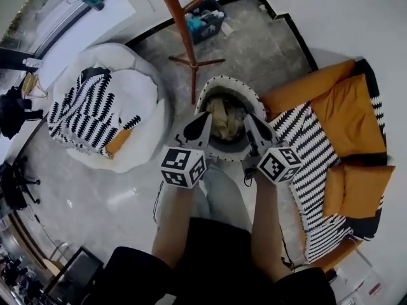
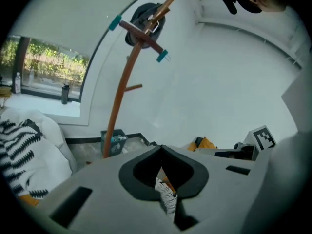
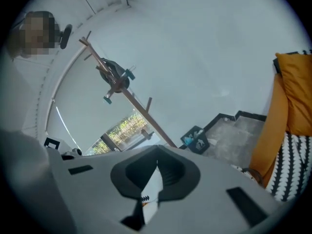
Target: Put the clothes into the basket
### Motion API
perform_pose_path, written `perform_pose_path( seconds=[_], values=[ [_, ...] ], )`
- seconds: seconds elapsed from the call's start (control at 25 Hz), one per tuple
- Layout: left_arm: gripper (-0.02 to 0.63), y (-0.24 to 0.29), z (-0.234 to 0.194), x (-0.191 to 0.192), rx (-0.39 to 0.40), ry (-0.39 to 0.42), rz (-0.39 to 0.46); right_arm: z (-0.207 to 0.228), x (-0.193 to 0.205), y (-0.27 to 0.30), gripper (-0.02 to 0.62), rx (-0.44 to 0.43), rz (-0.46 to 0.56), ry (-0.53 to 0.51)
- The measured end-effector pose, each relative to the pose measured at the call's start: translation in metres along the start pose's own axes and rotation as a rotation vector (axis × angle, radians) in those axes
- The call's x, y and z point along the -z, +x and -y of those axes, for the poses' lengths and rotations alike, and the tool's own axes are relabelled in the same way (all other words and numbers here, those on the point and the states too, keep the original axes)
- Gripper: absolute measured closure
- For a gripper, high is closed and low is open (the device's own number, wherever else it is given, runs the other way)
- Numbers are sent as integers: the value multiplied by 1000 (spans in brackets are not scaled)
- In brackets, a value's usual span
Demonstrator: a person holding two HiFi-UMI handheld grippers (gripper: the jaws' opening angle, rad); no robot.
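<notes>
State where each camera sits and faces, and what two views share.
Head view: on the person's head, looking steeply down at the basket; forearms, left gripper and right gripper show.
Left gripper view: on the left gripper, looking along its shut jaws, pinching basket rim, toward the window.
Right gripper view: likewise, toward the orange sofa.
Shared: both gripper views show the coat stand.

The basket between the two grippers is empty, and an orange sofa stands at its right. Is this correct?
Not empty: the head view shows the basket holding beige clothes. The orange sofa does stand at its right.
</notes>
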State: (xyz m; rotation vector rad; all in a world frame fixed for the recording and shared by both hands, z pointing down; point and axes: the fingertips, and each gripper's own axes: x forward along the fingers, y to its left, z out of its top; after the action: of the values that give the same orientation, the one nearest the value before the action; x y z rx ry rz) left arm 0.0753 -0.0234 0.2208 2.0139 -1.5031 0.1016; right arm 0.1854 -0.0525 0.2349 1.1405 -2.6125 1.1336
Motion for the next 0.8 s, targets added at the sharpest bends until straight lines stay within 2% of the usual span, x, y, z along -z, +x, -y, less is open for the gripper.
perform_pose_path(
  seconds=[0.12,0.24,0.48,0.64,0.8],
  values=[
    [597,-30,1,-50,-47,37,83,-36,-46,3,583,-20,56,-78],
    [597,-55,10,-104,-78,134,157,-68,-91,-5,583,14,126,-172],
    [597,-92,40,-204,-82,228,336,-131,-171,-26,583,34,269,-347],
    [597,-118,54,-248,-110,281,418,-169,-207,-32,581,15,327,-428],
    [597,-140,50,-272,-169,296,447,-209,-233,-38,583,-87,409,-422]
  ],
)
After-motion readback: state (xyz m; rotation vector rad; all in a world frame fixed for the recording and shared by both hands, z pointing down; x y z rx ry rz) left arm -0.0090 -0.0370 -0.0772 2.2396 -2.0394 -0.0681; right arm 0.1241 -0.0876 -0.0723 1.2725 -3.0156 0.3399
